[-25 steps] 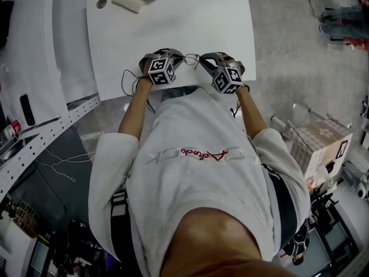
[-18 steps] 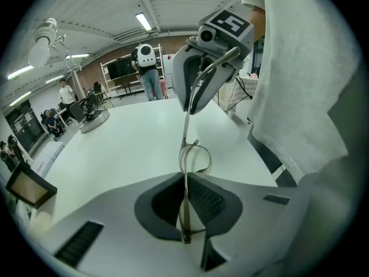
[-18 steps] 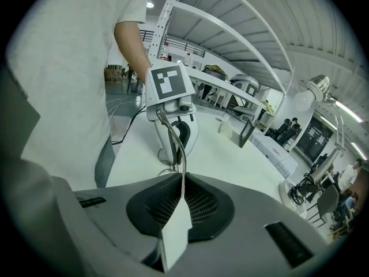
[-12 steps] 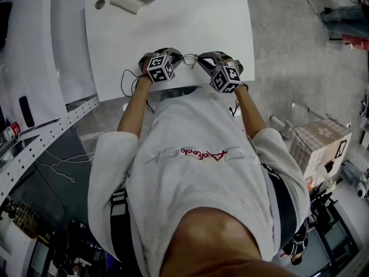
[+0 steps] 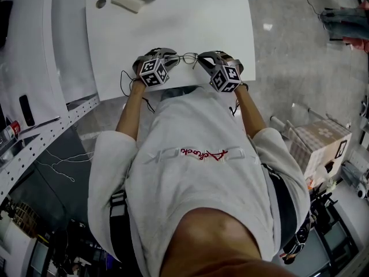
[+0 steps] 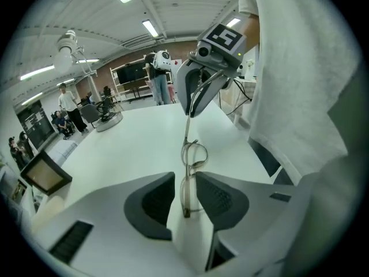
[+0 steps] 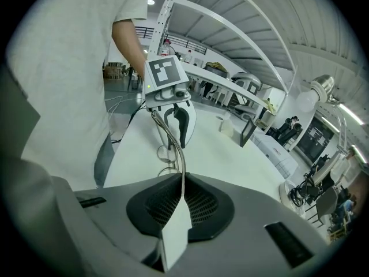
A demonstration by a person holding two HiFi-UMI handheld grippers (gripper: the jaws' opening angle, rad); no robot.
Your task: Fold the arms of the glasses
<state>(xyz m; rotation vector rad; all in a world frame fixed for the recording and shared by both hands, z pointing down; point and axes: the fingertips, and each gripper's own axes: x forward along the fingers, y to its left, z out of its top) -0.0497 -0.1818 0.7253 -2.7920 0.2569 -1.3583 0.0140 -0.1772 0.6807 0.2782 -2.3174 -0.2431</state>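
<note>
The thin wire-framed glasses (image 5: 187, 57) are held at the near edge of the white table (image 5: 173, 27), one arm clamped in the closed right gripper (image 7: 182, 192), while the left gripper (image 6: 185, 180), its jaws just opened, is left standing apart around the other end.

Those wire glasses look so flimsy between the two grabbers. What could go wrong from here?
The left gripper has just been opening its fingers, so the glasses sit loose between them; only the right gripper pinches one arm. The frame could swing, slip out and drop onto the white table. Twisting that thin arm might also bend it.
</note>
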